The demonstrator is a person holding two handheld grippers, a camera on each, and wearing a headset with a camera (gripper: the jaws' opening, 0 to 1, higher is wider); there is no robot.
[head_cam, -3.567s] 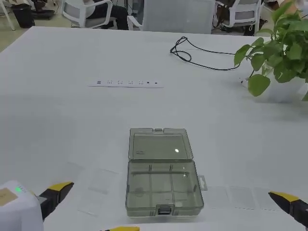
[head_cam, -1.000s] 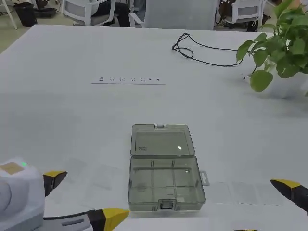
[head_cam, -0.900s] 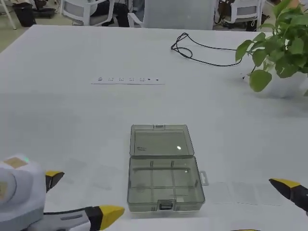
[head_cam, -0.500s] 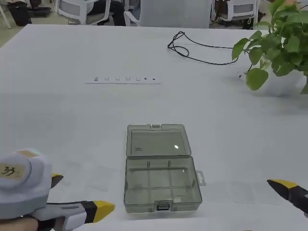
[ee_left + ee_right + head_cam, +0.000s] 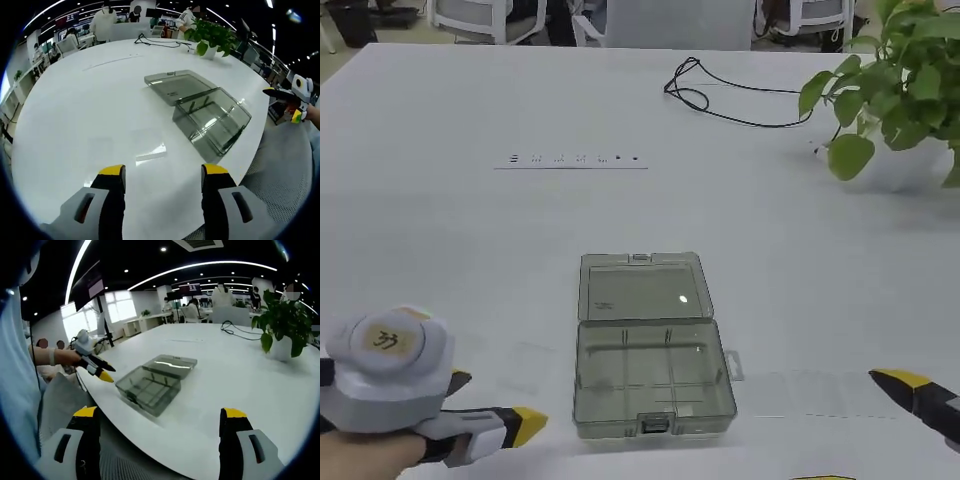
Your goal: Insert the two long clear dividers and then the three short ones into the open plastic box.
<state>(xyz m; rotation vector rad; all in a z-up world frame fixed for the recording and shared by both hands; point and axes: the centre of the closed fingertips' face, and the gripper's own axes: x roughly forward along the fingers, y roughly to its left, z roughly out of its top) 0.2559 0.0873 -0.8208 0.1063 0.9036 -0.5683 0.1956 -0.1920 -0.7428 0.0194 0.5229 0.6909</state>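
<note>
The open smoky-clear plastic box (image 5: 653, 388) lies at the near middle of the white table, its lid (image 5: 642, 285) folded flat behind it. Thin clear dividers (image 5: 807, 396) lie flat right of the box, and fainter ones (image 5: 525, 355) lie to its left. In the left gripper view those left dividers (image 5: 148, 150) lie just ahead of my open left gripper (image 5: 164, 172), with the box (image 5: 212, 117) further right. My left gripper (image 5: 490, 402) hovers left of the box. My right gripper (image 5: 160, 414) stands wide open and empty, some way from the box (image 5: 148, 385).
A potted plant (image 5: 895, 95) stands at the far right and a black cable (image 5: 720, 100) lies at the back. A white power strip (image 5: 572, 160) lies beyond the box. The table's near edge (image 5: 650, 465) runs just in front of the box.
My left gripper has risen at the lower left and turned, its yellow tips now pointing at the box. The right gripper has barely moved. The head camera has tilted a little.
</note>
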